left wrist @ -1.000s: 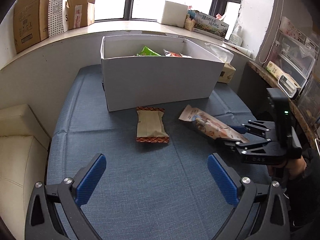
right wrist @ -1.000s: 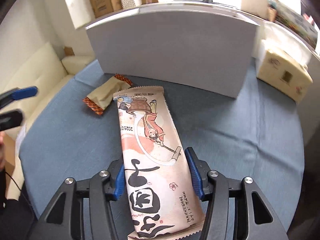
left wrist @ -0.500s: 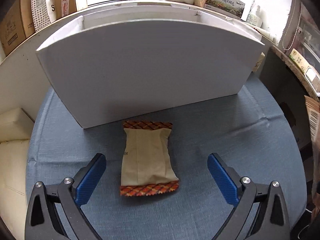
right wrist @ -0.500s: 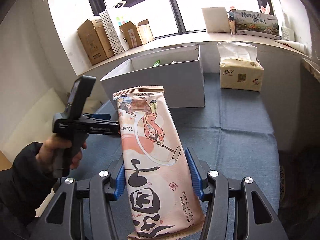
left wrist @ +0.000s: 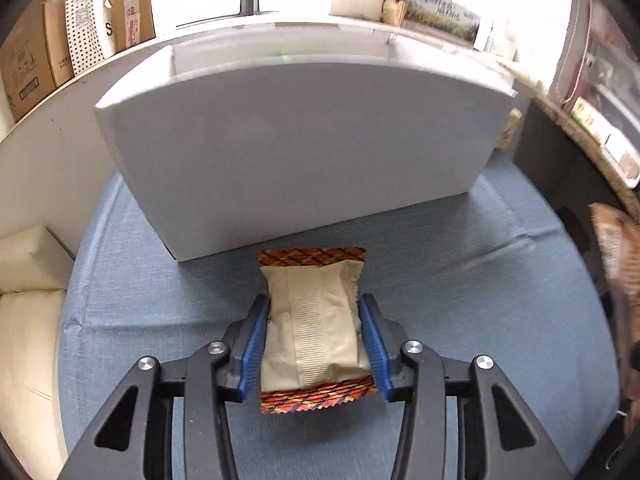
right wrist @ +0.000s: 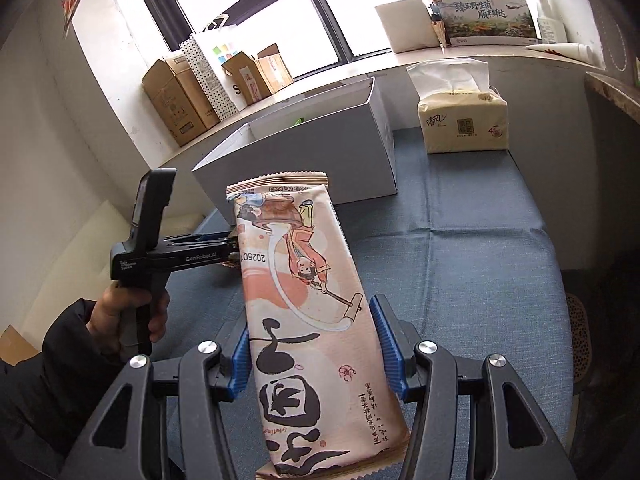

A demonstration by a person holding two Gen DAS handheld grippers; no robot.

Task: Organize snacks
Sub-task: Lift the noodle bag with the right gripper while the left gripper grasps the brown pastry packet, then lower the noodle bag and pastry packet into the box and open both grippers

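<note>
A lived-in room: cardboard boxes [right wrist: 176, 100] on the windowsill [right wrist: 320, 80], tissue pack [right wrist: 462, 120], cushioned bench [left wrist: 28, 280].

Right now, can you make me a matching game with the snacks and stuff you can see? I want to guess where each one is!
Things:
1. beige snack packet
2. long pink snack packet
3. tissue pack
4. white box

Places:
A. beside the white box, on the blue cloth
B. between the left gripper's blue pads
C. right behind the beige packet
D. between the right gripper's blue pads

Pairs: 1-B, 2-D, 3-A, 4-C
</note>
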